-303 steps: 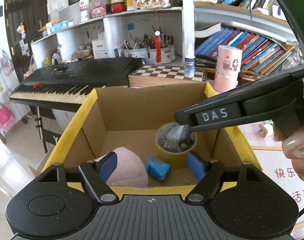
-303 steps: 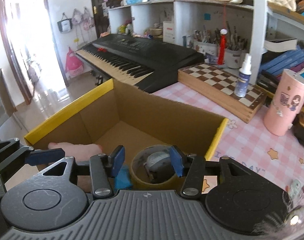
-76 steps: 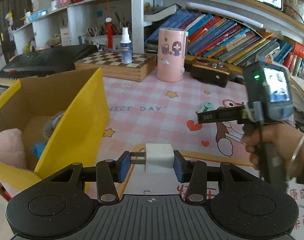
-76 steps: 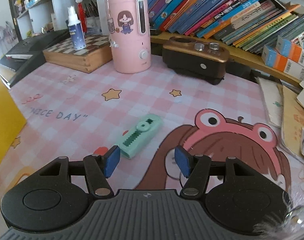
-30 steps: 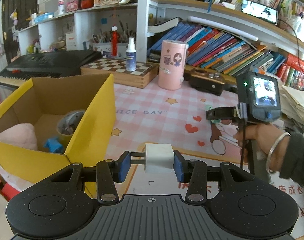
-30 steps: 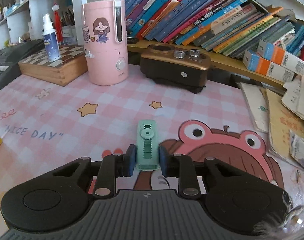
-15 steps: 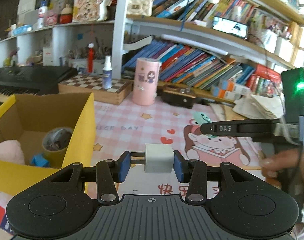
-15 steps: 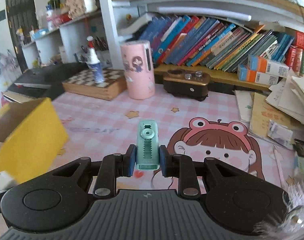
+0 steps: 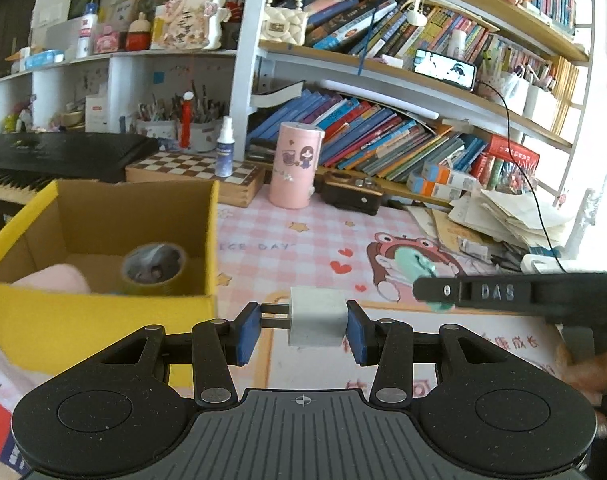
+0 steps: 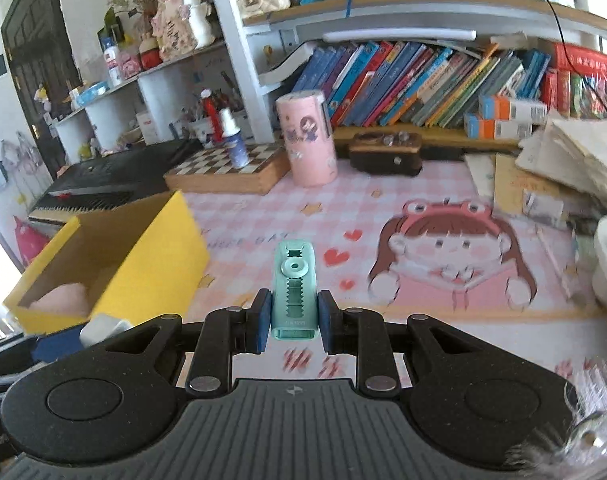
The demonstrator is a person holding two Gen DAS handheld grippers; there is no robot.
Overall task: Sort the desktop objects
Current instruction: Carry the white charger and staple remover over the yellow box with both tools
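Note:
My left gripper (image 9: 299, 322) is shut on a white plug adapter (image 9: 314, 316), its two metal prongs against the left pad. It hangs above the pink desk mat, just right of the yellow cardboard box (image 9: 103, 312). The box holds a roll of tape (image 9: 154, 269) and a pink plush (image 9: 51, 280). My right gripper (image 10: 294, 316) is shut on a mint-green correction tape (image 10: 294, 292), held upright over the mat. In the left wrist view that gripper (image 9: 431, 290) reaches in from the right with the green correction tape (image 9: 413, 264) at its tip. In the right wrist view the box (image 10: 155, 252) lies to the left.
A pink cylinder (image 9: 297, 168), a brown box (image 9: 351, 194), a chessboard box (image 9: 199, 176) with a spray bottle and a keyboard (image 9: 63, 156) stand behind the mat. Bookshelves fill the back. Loose papers (image 9: 503, 216) pile at the right. A hand (image 9: 587, 368) holds the right gripper.
Both grippers rose and drew back from the desk, still shut on their loads. The right gripper swung left toward the box, which now shows in its view.

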